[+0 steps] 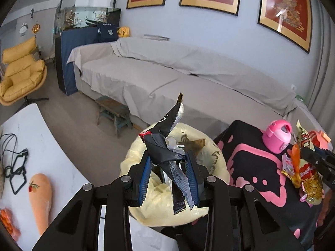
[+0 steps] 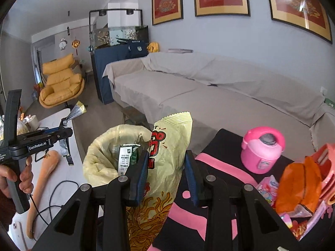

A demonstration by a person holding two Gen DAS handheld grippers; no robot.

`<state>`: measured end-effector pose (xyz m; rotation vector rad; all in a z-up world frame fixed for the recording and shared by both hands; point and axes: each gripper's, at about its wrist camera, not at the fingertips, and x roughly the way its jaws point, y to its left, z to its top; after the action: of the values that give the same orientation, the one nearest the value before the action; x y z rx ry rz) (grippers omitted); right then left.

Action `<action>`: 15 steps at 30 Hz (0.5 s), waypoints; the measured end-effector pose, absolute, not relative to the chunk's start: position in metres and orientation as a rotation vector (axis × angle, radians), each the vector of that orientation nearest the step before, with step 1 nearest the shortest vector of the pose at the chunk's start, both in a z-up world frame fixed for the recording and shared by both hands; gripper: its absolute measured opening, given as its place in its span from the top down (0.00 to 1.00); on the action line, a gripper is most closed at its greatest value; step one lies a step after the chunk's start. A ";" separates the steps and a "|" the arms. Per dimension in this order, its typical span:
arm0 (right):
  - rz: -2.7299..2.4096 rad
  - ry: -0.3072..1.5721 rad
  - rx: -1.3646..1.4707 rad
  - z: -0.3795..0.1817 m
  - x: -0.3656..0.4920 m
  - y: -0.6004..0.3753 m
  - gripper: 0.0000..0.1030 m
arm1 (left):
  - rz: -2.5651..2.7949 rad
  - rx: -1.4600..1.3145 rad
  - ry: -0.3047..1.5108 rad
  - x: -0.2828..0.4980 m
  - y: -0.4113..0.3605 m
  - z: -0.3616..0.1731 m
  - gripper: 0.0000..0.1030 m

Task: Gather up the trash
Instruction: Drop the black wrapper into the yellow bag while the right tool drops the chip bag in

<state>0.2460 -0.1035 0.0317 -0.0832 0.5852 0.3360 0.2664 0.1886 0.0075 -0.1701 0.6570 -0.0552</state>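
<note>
Left gripper (image 1: 168, 168): clamped on a crumpled black wrapper (image 1: 165, 144), held directly above the yellow-lined bin (image 1: 134, 161) for dropping. Right gripper (image 2: 165, 173): gripping a yellow snack bag (image 2: 167, 146), bin just ahead-left; remaining wrappers (image 2: 297, 190) lie to its right.

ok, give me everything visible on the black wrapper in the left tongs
The black wrapper is a crumpled foil-like snack packet, black outside with a silvery inner face and a red patch near one corner. It is twisted and torn open: one end sticks up, and strips hang down between the fingers. The left tongs are closed on its middle, holding it above the open yellow trash bag. In the right wrist view it shows at far left, clear of the white table.
</note>
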 end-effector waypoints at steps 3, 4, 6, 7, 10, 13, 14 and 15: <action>0.327 0.615 -0.080 0.020 0.261 -0.103 0.70 | -0.077 -0.168 0.691 0.288 0.181 -0.008 0.67; 0.323 0.624 -0.077 0.017 0.265 -0.103 0.70 | -0.087 -0.169 0.701 0.296 0.177 -0.012 0.67; 0.314 0.647 -0.070 0.008 0.273 -0.104 0.70 | -0.105 -0.177 0.722 0.310 0.173 -0.020 0.67; 0.311 0.654 -0.069 0.005 0.277 -0.106 0.70 | -0.113 -0.183 0.730 0.316 0.170 -0.024 0.67; 0.302 0.678 -0.068 -0.004 0.288 -0.108 0.70 | -0.146 -0.217 0.769 0.339 0.167 -0.037 0.67; 0.297 0.694 -0.071 -0.011 0.297 -0.110 0.70 | -0.173 -0.241 0.798 0.356 0.163 -0.049 0.66; 0.297 0.697 -0.072 -0.013 0.300 -0.110 0.70 | -0.180 -0.247 0.807 0.361 0.163 -0.053 0.63; 0.295 0.699 -0.074 -0.015 0.303 -0.110 0.70 | -0.186 -0.255 0.815 0.366 0.163 -0.058 0.57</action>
<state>0.3032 -0.1105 -0.0149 -0.0736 0.6993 0.2950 0.3657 0.1626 -0.0579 -0.2554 0.8154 -0.1863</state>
